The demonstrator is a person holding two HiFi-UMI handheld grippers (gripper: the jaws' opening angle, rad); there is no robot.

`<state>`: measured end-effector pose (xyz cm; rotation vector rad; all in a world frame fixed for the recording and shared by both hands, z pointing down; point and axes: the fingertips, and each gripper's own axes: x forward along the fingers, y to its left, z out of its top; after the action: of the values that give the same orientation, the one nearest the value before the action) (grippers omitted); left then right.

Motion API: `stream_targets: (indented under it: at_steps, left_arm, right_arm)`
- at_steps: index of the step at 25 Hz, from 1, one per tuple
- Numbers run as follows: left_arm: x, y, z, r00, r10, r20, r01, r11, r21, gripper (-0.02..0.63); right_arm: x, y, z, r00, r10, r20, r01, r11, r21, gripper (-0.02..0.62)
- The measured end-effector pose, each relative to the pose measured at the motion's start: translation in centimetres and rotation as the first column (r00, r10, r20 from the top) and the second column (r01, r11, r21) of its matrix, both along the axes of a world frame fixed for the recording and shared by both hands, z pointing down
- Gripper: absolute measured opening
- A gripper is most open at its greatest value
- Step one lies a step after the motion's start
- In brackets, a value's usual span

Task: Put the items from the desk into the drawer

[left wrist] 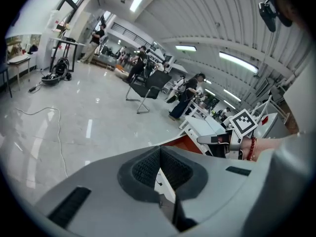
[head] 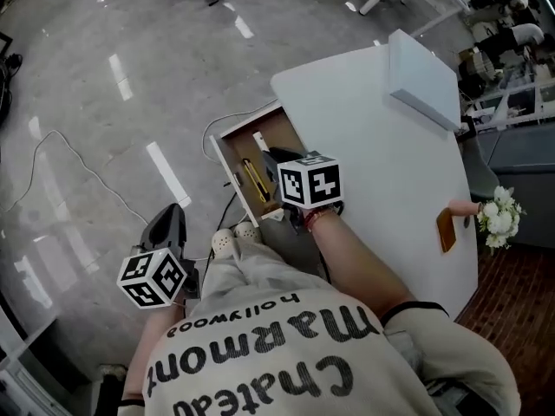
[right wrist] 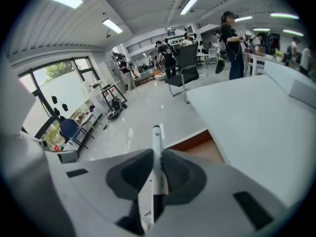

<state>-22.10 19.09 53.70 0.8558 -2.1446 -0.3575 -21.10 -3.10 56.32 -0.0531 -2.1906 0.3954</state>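
Polished grey floor (head: 104, 102) fills most of my head view, with a thin cable (head: 69, 159) looping across it, well off to the left of both tools. Next in size is the white desk (head: 390, 163), which runs along the right side of the right gripper (head: 276, 161). A pale flat box (head: 425, 76) lies on the desk, far beyond that gripper's tips. The open drawer (head: 227, 146) sits directly under the right gripper, its wooden inside showing.

The left gripper (head: 169, 225) hangs low beside my leg, off the desk and well short of the drawer. In its own view the pads (left wrist: 148, 167) meet at their far ends with nothing between them.

The right gripper (right wrist: 156, 177) is clamped on a white pen (right wrist: 157, 142) — the barrel pokes out past the tips, over the drawer's front edge. A yellow-and-black item (head: 251, 178) lies in the drawer, just left of the right gripper. Off to its right, near the desk's far edge, I see a small orange-brown object (head: 446, 230) and, beside it, white flowers (head: 499, 215).
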Motion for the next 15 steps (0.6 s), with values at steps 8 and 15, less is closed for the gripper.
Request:
stream_targets:
  at_steps: [8, 15]
  left_arm:
    - [1.0, 3.2, 4.7, 0.988, -0.15, -0.03, 0.148, 0.987, -0.057, 0.002]
    - [3.2, 5.3, 8.8, 0.957, -0.269, -0.107, 0.258, 0.96, -0.109, 0.002]
  right_arm:
    - [-0.5, 0.8, 9.1, 0.99, -0.092, -0.108, 0.094, 0.995, 0.018, 0.071]
    - [1.3, -0.4, 16.8, 0.964, -0.103, -0.246, 0.116, 0.993, 0.036, 0.071]
